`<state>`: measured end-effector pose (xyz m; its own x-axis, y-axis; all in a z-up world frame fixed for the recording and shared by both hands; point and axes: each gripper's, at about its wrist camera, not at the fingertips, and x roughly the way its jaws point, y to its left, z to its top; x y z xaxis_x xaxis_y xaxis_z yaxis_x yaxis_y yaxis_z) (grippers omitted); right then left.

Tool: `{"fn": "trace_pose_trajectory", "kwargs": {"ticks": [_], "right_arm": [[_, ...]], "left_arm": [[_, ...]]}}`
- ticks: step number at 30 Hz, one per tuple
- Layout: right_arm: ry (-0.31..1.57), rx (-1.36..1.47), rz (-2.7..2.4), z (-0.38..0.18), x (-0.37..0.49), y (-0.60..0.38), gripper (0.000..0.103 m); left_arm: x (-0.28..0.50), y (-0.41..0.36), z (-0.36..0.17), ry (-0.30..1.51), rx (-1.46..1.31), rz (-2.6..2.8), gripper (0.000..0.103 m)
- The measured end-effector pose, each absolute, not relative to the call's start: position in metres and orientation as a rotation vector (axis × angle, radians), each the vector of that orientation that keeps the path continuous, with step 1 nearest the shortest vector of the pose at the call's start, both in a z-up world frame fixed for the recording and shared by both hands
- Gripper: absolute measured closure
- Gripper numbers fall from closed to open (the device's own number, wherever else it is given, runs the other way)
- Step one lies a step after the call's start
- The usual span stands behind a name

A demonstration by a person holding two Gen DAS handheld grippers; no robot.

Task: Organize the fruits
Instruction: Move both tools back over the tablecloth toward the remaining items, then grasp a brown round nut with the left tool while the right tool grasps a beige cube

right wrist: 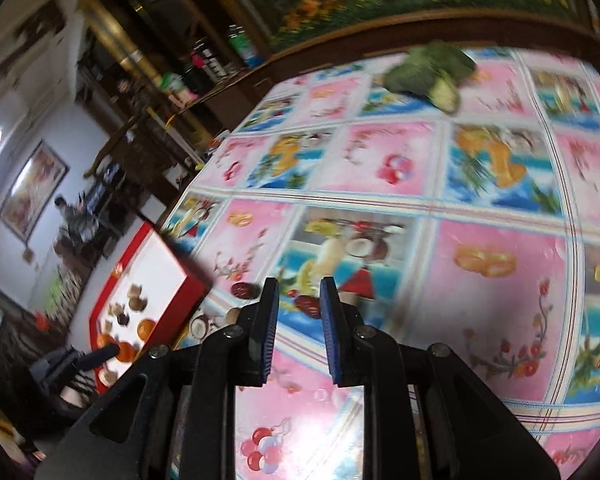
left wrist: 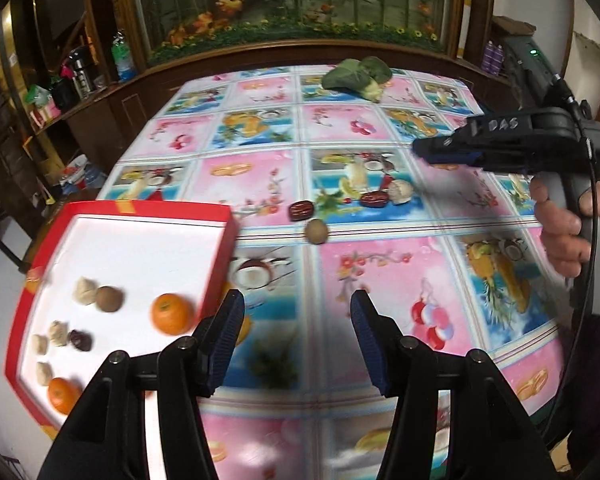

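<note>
Four small fruits left loose mid-desk (left wrist: 380, 280), just beyond the far right corner of the red tray (left wrist: 228, 236): a dark wrinkled date (left wrist: 301, 211), a round tan longan (left wrist: 316, 231) nearest, a second date (left wrist: 373, 199), and a pale lumpy walnut (left wrist: 400, 191) touching it on the right. All likely light. Dates probably soft, tacky-skinned, best pinched across the short width. Longan smooth and spherical, apt to roll on the glossy printed vinyl cover; best pinched gently at the equator, thin shell possibly brittle. Walnut hard and ridged, good purchase anywhere.

Inside the tray, white-floored and low-walled: two waxy dimpled oranges (left wrist: 171, 314), pale walnuts, a brown longan and a dark date, well spread.

Left tool (left wrist: 296, 340) wide open and empty, ribbed blue pads (left wrist: 224, 340), hovering near the tray's right edge. Right tool (right wrist: 299, 320) partly open, a narrow gap between the pads, nothing held, aimed toward the second date (right wrist: 308, 306). Leafy green vegetable (left wrist: 358, 74) at the far edge.
</note>
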<state>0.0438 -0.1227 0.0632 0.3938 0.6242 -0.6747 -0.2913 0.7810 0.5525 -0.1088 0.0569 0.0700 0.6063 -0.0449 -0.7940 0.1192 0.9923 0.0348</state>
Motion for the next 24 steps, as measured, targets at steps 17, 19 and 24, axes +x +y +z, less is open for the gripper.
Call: {"fn": "trace_pose_trajectory", "kwargs": {"ticks": [17,19,24], "right_arm": [[1.107,0.247,0.485,0.030,0.051,-0.098,0.080],[1.109,0.245,0.488,0.029,0.051,-0.095,0.080],[1.136,0.242,0.459,0.020,0.055,-0.092,0.080]], "left_arm": [[-0.067,0.049,0.045,0.985,0.007,-0.133,0.048],[-0.063,0.047,0.043,0.990,0.005,-0.137,0.048],[-0.046,0.044,0.041,1.014,0.011,-0.141,0.048]]}}
